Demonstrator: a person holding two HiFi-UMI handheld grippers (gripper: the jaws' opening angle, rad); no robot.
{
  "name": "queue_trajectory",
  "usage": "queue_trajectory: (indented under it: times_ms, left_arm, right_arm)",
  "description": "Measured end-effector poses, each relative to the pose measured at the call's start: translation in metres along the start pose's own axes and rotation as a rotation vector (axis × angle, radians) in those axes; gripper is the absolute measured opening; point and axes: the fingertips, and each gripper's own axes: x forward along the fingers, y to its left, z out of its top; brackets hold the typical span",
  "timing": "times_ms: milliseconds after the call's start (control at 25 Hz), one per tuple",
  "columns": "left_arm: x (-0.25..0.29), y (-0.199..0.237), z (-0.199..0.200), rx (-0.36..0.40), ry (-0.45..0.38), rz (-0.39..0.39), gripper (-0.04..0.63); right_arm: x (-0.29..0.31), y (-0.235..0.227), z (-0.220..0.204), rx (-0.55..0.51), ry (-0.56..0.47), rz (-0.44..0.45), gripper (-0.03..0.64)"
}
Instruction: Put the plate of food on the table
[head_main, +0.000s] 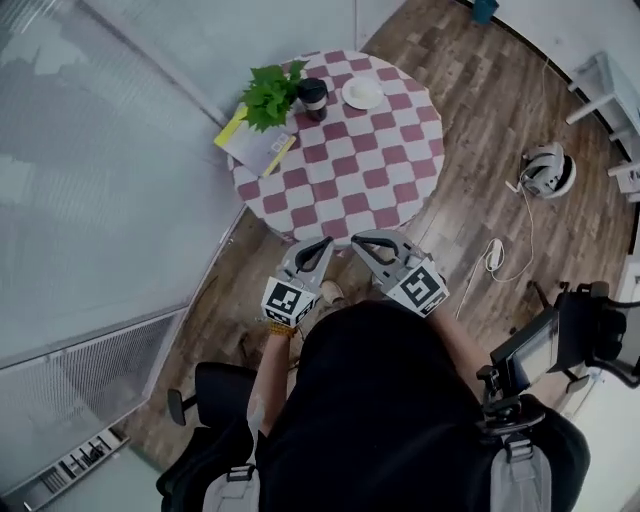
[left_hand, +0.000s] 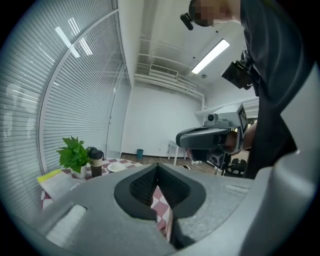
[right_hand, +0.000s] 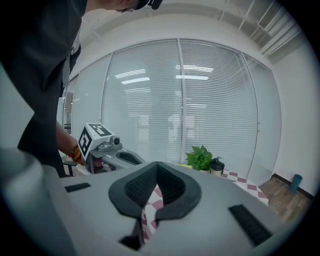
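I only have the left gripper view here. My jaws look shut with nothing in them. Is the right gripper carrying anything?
Observer: No. In its own view the right gripper is shut and empty. Only the checked table shows beyond its jaws.
Operator: Where do the two grippers sit relative to that table?
Observer: In the head view, the left gripper and the right one are side by side at the table's near edge, tips pointing toward it.
Operator: Anything on the floor nearby?
Observer: A white round device with a cable lies on the floor to the table's right.
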Motion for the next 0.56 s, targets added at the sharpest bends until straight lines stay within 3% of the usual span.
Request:
queue_trajectory:
  times_ms: [560]
  left_arm:
    - [-0.027,0.028,-0.010,-0.035,0.042,0.081,0.005]
  right_arm:
    - [0.031,0.012,0.012,-0.015,-0.001,0.074,0.009]
